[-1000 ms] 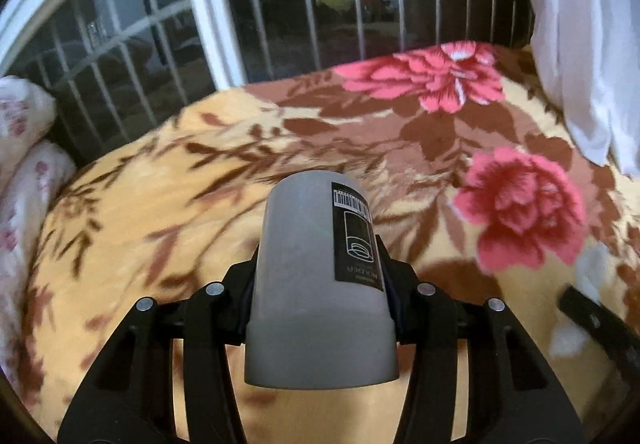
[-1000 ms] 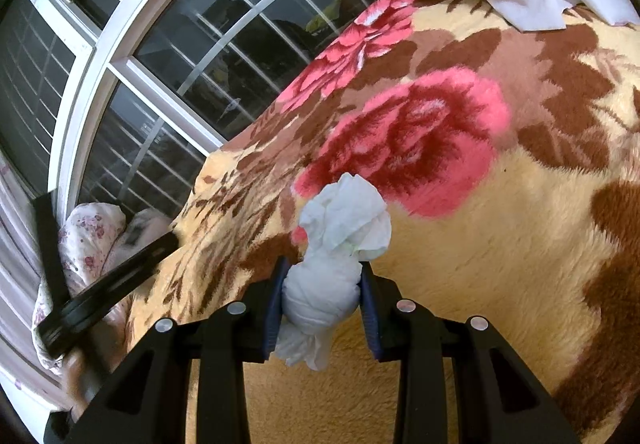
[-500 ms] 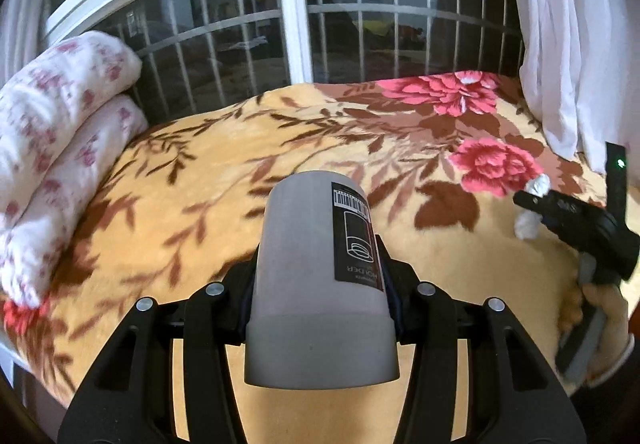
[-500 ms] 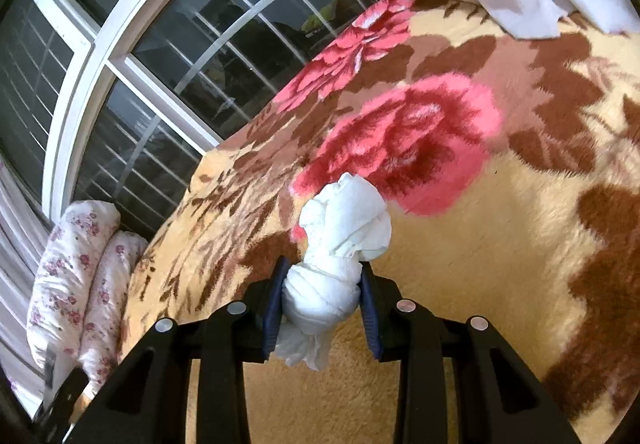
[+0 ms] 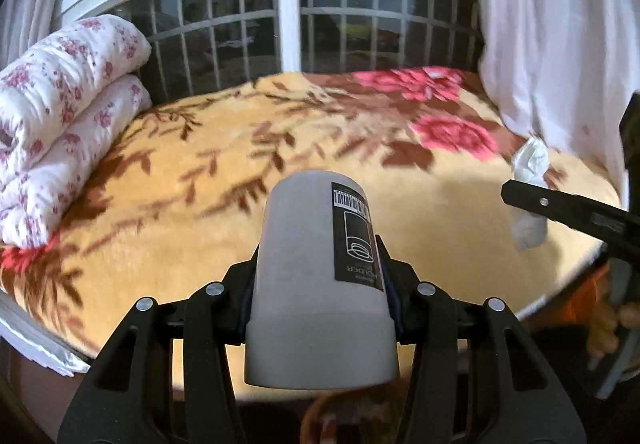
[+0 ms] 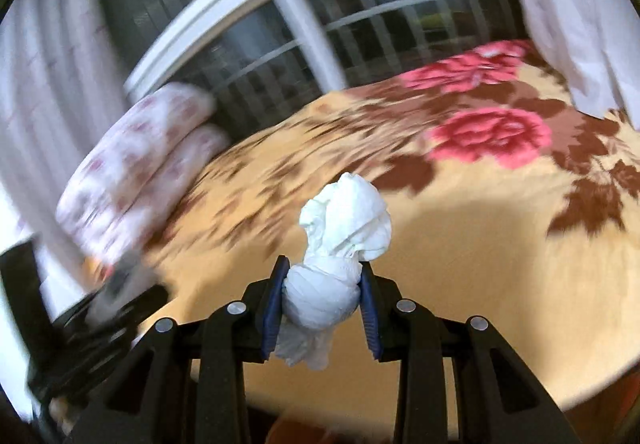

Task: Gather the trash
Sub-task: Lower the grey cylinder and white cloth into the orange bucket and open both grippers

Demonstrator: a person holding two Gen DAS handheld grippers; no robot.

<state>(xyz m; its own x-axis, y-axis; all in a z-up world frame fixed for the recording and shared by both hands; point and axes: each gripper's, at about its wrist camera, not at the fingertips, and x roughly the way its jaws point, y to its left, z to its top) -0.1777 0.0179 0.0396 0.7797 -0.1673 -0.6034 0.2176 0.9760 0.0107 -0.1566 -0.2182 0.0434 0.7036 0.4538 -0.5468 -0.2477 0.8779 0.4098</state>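
Crumpled white tissue wad [image 6: 335, 244] is pinched by the right gripper [image 6: 323, 296] above a floral yellow blanket [image 5: 248, 179]. A grey cylindrical plastic container [image 5: 320, 276], contents hidden, is clamped by the left gripper [image 5: 320, 296].

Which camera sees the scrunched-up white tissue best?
The right wrist view: the crumpled tissue fills the centre, pinched between the right tongs. In the left wrist view it is only a small, partly hidden wad at the right edge, behind a black finger of those tongs.
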